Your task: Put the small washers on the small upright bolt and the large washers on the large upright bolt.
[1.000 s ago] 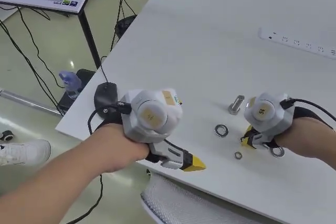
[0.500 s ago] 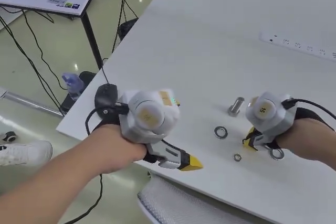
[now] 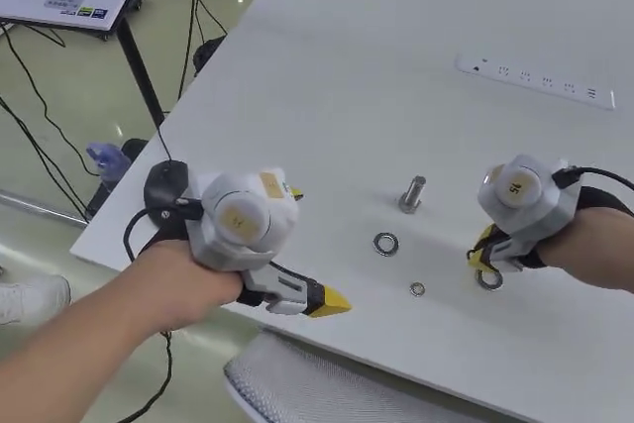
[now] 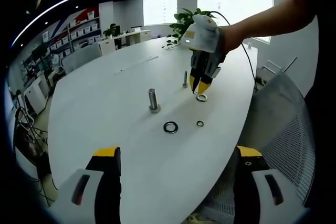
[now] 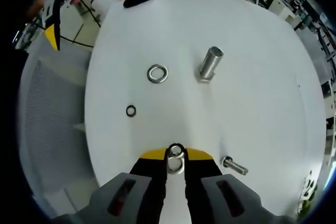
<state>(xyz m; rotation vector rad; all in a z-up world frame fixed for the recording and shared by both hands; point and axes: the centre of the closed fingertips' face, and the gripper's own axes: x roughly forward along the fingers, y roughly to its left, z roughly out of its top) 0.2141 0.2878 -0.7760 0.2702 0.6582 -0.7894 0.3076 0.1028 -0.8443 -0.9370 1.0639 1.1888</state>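
1. My right hand-held gripper (image 5: 176, 157) is clenched on a washer (image 3: 489, 279) that looks like one of the large ones. The ring sits low against the white surface (image 3: 327, 96) and both bolts are bare, so I judge this to be the pick-up step.
2. Next I'd lift the washer and carry it ahead and slightly right of the jaws to the large bolt (image 5: 211, 62). Then I'd level the hole over the tip and lower it.
3. My left hand-held gripper (image 4: 177, 153) hangs released at the near edge of the surface, jaws wide and holding nothing.
4. A second large washer (image 5: 157, 73) and a small washer (image 5: 130, 110) lie loose ahead-left of the right jaws, apart from each other.
5. The small bolt (image 5: 234, 166) stands just beside the right jaws, on their right, and I could knock it on the lift. A power strip (image 3: 535, 81) lies well beyond, out of the way.
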